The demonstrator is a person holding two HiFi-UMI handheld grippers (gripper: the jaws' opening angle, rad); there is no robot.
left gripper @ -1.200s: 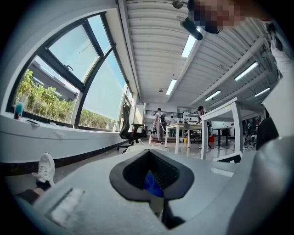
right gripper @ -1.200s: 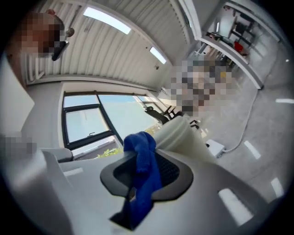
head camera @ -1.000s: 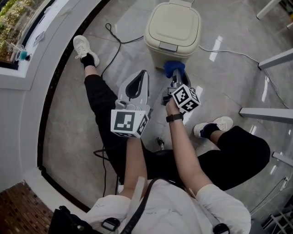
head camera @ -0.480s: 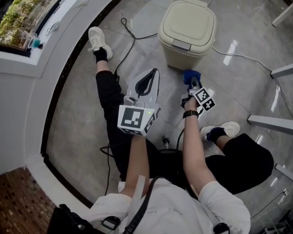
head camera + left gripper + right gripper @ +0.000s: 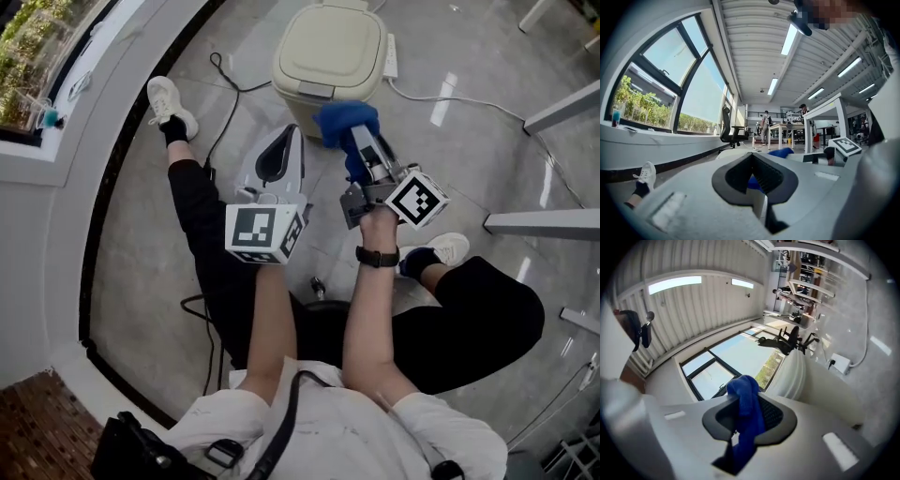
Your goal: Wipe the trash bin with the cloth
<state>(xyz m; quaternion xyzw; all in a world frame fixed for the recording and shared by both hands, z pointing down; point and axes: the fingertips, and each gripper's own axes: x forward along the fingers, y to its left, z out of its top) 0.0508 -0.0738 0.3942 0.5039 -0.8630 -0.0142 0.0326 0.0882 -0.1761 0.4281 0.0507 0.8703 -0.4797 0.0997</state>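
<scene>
Trash bin (image 5: 330, 58): cream, lid down, standing on the floor ahead of your feet.

Cloth (image 5: 345, 125): blue, bunched. Your right hand-held gripper (image 5: 354, 142) is clamped on it at the bin's near corner. Whether the cloth touches the bin cannot be told.

Left hand-held gripper (image 5: 281, 155): jaws together, holding nothing, raised just beside the bin.

Handling: lay the cloth's loose wad, not the jaw tips, on the bin wall. Stroke in overlapping passes with light, even pressure. The bin looks light, so brace it with your left if it slides.
</scene>
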